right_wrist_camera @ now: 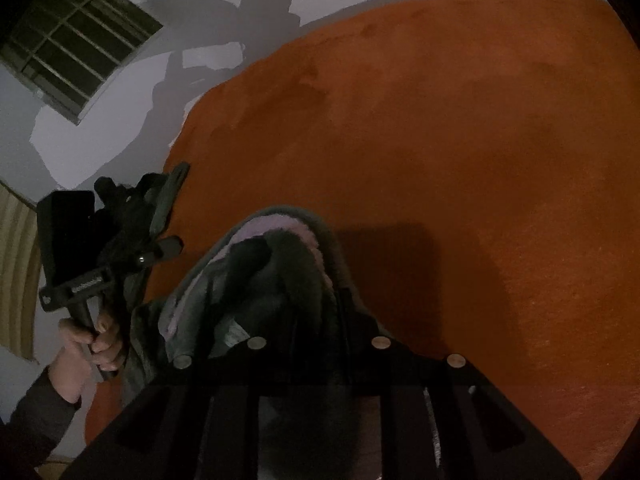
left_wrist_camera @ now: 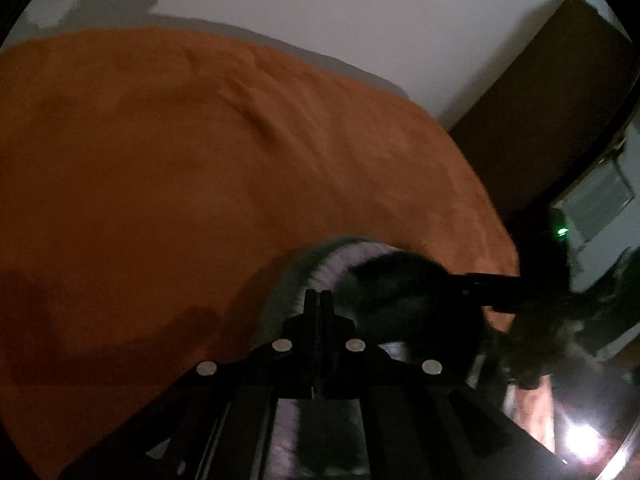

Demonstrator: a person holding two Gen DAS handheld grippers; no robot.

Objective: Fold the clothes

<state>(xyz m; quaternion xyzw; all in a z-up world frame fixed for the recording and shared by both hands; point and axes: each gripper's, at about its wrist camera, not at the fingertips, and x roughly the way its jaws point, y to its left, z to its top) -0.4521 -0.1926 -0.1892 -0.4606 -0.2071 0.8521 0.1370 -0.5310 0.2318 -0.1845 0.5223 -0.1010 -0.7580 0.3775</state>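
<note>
Left wrist view is looking down over an orange blanket (left_wrist_camera: 160, 168) that is covering the surface and is lying mostly flat, with a few soft ridges running toward its far edge. At the blanket's near edge a dark grey-green garment with a pale lilac fleecy lining (left_wrist_camera: 332, 260) is sitting bunched in a curved hump, not laid out. The left gripper (left_wrist_camera: 319, 300) is hovering at that hump with its two fingers pressed together; whether any cloth is caught between them is not clear in this dim light. Further right, the right gripper (left_wrist_camera: 480, 284) is reaching in from the side, its tips lost in the dark fabric.

Right wrist view is showing the left gripper (right_wrist_camera: 170, 246) at the blanket's left edge, held by a person's hand (right_wrist_camera: 86, 340); a strip of the garment is hanging against it. In the middle, the garment (right_wrist_camera: 280, 264) is rising in a crumpled heap right in front of the right gripper (right_wrist_camera: 316, 320), whose fingers are buried in the folds and appear to be pinching cloth.

Judging from this, folding is only beginning: no flat layer or crease is showing, and spreading and every fold are still to come.

No brand, label or readable writing is showing anywhere
</note>
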